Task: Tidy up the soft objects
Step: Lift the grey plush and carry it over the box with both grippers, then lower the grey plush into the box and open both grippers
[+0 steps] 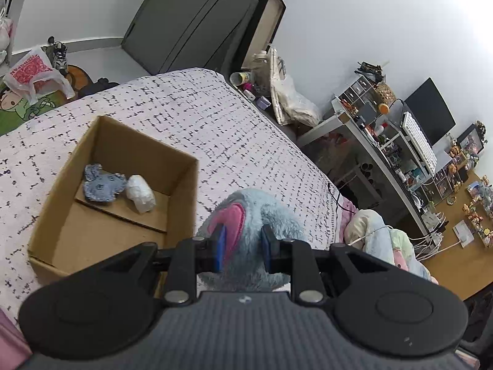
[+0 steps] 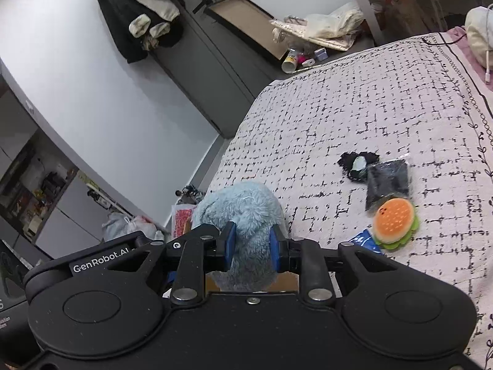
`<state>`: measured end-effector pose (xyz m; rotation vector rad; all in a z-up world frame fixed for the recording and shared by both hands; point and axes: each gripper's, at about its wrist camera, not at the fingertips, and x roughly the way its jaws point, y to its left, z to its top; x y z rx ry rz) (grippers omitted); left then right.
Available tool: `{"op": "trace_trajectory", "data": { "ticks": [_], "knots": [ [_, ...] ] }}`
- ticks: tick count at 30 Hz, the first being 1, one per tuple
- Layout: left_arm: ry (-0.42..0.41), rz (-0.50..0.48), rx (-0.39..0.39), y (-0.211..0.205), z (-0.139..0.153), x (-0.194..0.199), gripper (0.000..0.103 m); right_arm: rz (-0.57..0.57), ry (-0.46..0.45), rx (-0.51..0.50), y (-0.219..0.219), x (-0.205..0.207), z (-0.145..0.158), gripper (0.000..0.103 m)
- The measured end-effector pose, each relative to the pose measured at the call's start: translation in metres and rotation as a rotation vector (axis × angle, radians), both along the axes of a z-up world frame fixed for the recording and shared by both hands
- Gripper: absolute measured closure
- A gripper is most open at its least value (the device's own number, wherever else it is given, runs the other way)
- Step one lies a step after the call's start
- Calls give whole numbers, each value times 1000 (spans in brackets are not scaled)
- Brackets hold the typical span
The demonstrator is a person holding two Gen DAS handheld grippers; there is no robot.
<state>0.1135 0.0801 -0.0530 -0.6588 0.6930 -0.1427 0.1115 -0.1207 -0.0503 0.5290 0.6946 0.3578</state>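
Both claws (image 1: 243, 248) (image 2: 253, 248) pinching blue plush (image 1: 255, 212), cardboard box (image 1: 181, 191) beside, burger toy (image 2: 395, 222) on bedspread (image 2: 354, 108)

An open brown cardboard box (image 1: 101, 191) is sitting on the black-flecked white bedspread (image 1: 215, 129) ahead-left of the left claw (image 1: 243, 246), holding a blue crumpled cloth (image 1: 103, 185) beside a white wrapped bundle (image 1: 141, 194), while a burger-shaped orange plush (image 2: 394, 220) is lying ahead-right of the right claw (image 2: 252, 246).

My left gripper (image 1: 243, 248) clamps the blue plush toy (image 1: 252, 215) beside the cardboard box (image 1: 181, 203) on the bed (image 1: 215, 117).
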Motion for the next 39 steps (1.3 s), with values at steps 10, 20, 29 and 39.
{"op": "trace_trajectory", "data": {
  "ticks": [10, 20, 29, 39],
  "knots": [
    [-8, 42, -54, 42, -19, -2, 80, 49, -14, -54, 40, 4, -5, 80],
    [26, 87, -64, 82, -45, 0, 80, 99, 15, -126, 89, 12, -24, 80],
    [50, 118, -87, 104, -59, 2, 80, 122, 26, -144, 111, 19, -33, 80],
    [81, 226, -47, 116, -65, -1, 79, 108, 54, -88, 115, 25, -46, 54]
  ]
}}
